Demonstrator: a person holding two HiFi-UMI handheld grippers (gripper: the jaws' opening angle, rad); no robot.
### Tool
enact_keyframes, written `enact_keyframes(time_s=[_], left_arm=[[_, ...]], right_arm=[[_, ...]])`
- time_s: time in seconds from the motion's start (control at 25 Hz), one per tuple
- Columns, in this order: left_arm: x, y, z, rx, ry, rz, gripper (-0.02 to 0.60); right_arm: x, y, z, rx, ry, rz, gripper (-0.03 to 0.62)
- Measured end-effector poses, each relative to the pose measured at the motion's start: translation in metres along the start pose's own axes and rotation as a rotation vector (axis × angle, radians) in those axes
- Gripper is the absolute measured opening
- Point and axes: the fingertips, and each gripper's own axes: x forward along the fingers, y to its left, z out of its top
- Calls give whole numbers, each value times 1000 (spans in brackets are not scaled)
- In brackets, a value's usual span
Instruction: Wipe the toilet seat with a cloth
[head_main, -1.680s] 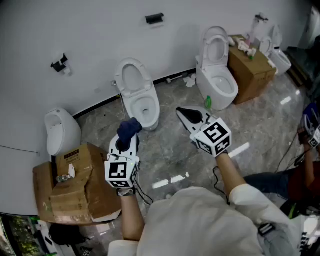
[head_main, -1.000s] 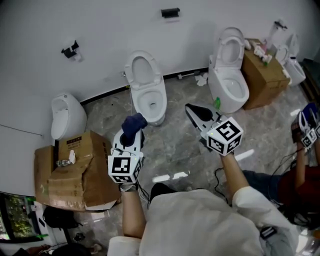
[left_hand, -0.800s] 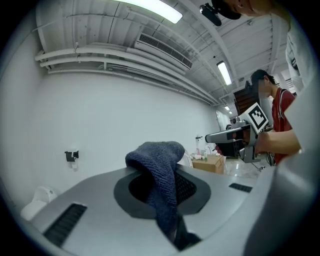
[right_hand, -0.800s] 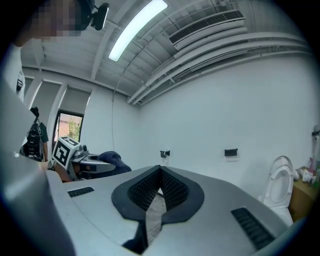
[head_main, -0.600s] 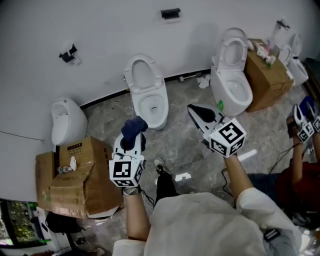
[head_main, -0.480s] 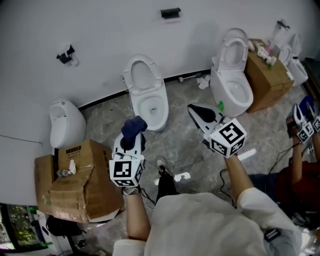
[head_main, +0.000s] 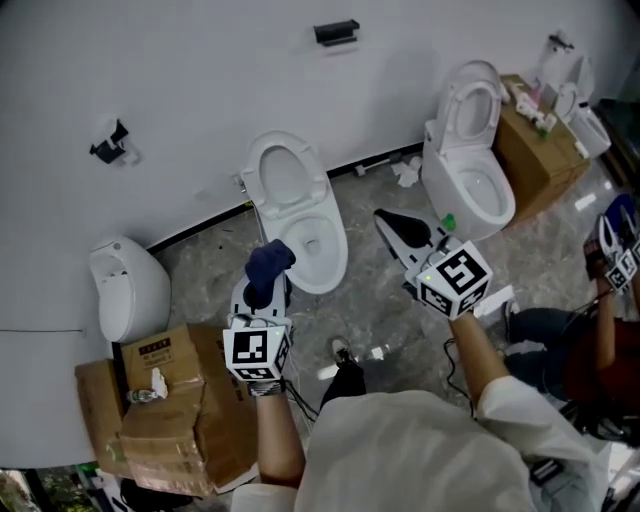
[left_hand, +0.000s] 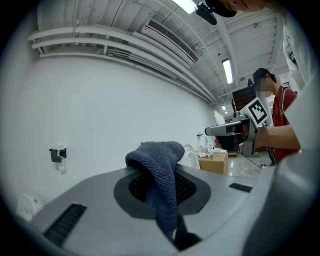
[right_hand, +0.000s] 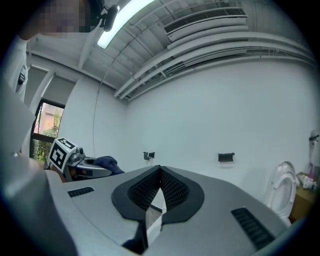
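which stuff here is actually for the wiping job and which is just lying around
For the job: blue cloth, clamped in the left gripper; nearest toilet, likely the one to wipe; right gripper, shut and empty.

Lying about: second toilet, urinal, cardboard boxes, green bottle.

One cloth (head_main: 268, 266), one urinal (head_main: 128, 290), two wall brackets (head_main: 335, 32)

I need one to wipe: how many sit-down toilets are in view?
2: the middle toilet straight ahead, the right toilet beside a cardboard box. Another may hide behind it.
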Motion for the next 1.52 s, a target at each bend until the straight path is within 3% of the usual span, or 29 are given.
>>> enact_keyframes(time_s=[0.44,0.84,1.36,1.52], left_arm=[[93,96,-12,-2,14,-67,37],[177,124,-54,-20,55,-102,37],[328,118,-195,-113,124,-153,37],[375,107,-247,-150,170,-166,38]], right_arm=[[110,-44,-16,-6,42,-105,23],[158,-88,-58,-14,98,-158,23],[242,-169,-198,20,142,-91,23],[255,-197,-247,29,178,-107,23]])
